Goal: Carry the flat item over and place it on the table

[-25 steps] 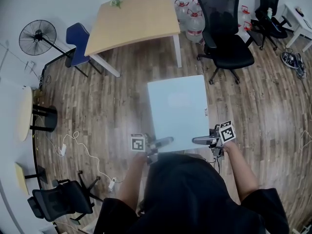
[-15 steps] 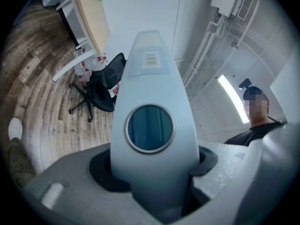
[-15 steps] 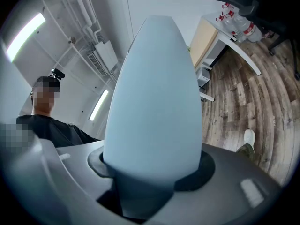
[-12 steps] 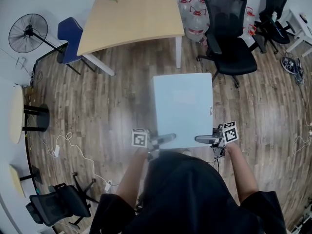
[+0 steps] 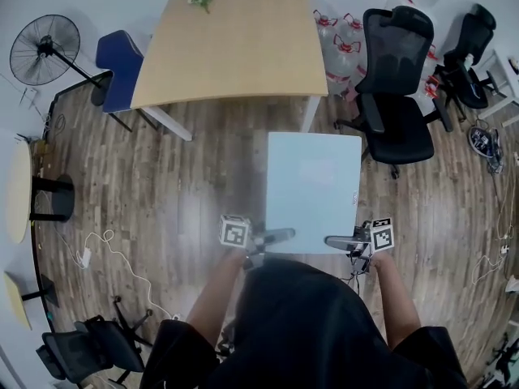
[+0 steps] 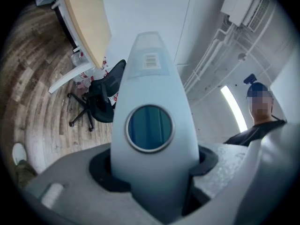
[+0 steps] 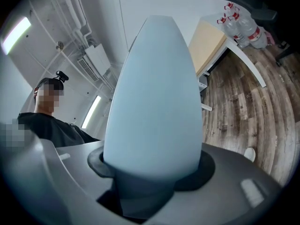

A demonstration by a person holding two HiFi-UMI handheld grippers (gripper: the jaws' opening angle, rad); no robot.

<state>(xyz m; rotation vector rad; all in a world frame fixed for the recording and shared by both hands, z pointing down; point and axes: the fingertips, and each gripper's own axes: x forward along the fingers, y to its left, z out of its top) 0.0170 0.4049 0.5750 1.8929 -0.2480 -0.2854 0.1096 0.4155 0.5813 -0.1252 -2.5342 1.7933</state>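
Above the wooden floor, the flat item, a pale blue rectangular panel, is held level and clear of any support, short of the table. Its near short edge is clamped near both corners: the left gripper is closed on the left end and the right gripper on the right end. In each gripper view the gap between the jaws is filled by the panel.

The long axis is pointed away from the person. The table lies ahead and somewhat to the left, and the panel's far edge is near its right front corner but not over the top. The left gripper is judged the nearer to the tabletop, so a forward and leftward carry is called for. An office chair is seen just right of that path.

How high the panel rides against the tabletop cannot be judged from the steep head view. A round dark disc is shown on the panel in the left gripper view, and what it is cannot be told.
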